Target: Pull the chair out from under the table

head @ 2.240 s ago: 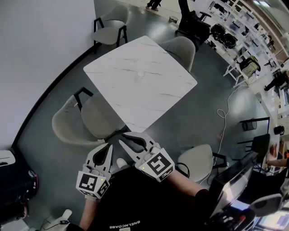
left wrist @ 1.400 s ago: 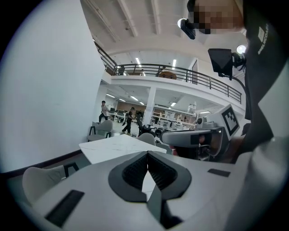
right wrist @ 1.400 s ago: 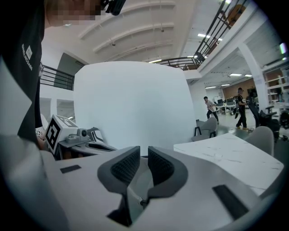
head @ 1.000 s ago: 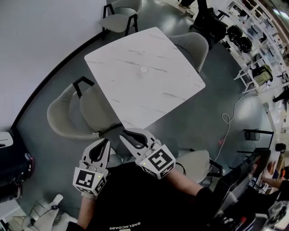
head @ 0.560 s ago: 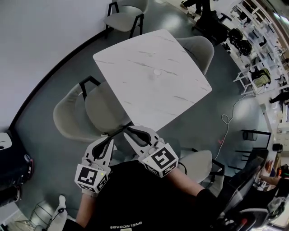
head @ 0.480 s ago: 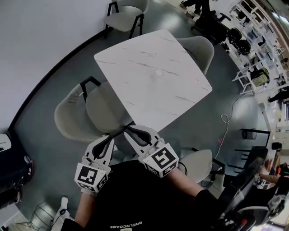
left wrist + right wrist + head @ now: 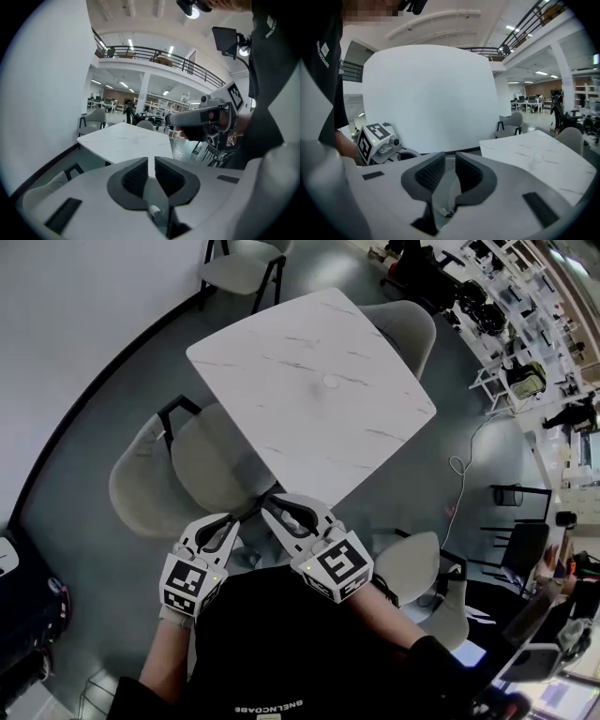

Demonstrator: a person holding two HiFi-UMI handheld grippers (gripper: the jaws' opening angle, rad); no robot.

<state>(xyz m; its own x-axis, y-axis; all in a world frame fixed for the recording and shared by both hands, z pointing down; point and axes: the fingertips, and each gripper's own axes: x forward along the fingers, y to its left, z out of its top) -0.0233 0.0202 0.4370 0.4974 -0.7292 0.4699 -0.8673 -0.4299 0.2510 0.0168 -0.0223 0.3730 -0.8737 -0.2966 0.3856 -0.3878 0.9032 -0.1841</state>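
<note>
A pale grey upholstered shell chair with black legs stands tucked against the left side of the white marble-patterned square counter, its seat partly beneath the top. Both hand-held grippers have closed in on it since a second ago. The left hand-held gripper now reaches the chair's near black frame, its empty jaws just opening to a narrow slit. The right hand-held gripper hangs beside the counter's corner, also barely parted and empty.
</note>
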